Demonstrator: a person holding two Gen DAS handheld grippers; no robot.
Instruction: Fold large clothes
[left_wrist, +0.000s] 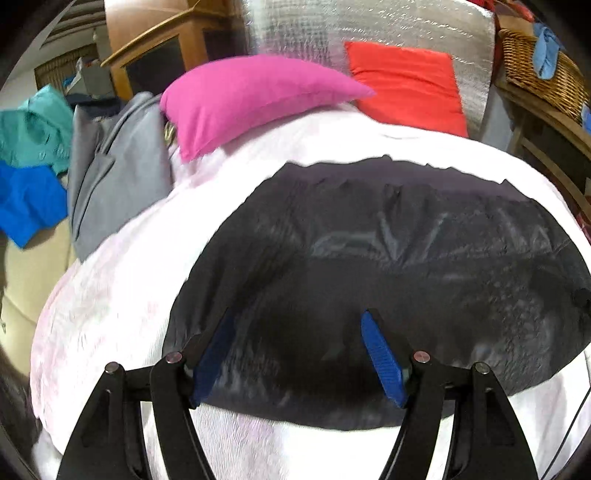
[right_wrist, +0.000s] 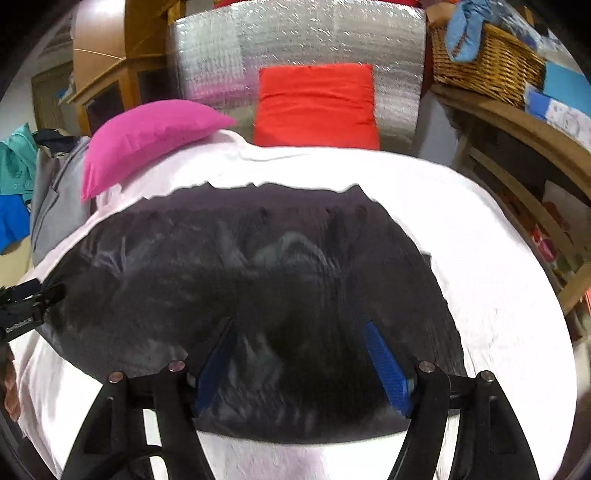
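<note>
Shows a black shiny garment (left_wrist: 388, 258) lying flat in the middle of a white sheet (left_wrist: 110, 295), on a bed as it seems. Looks already brought to a compact, almost rectangular shape, with straight far edge and some wrinkles on top. Probably placed there because of the wide, soft and free surface, good for smoothing and for making one more fold.

Holds the left gripper (left_wrist: 297, 317) over the near left part of the garment and the right gripper (right_wrist: 299, 325) over the near right part, both tilted down and forward. Keeps the blue pads of both wide apart, with only the cloth surface under them and nothing pinched. Seems a pose for checking or for choosing the next grasp at the near edge.

Leaves a pink pillow (left_wrist: 251, 96) and a red pillow (left_wrist: 406, 85) at the far side, a grey garment (left_wrist: 118, 177) waiting at the far left.
</note>
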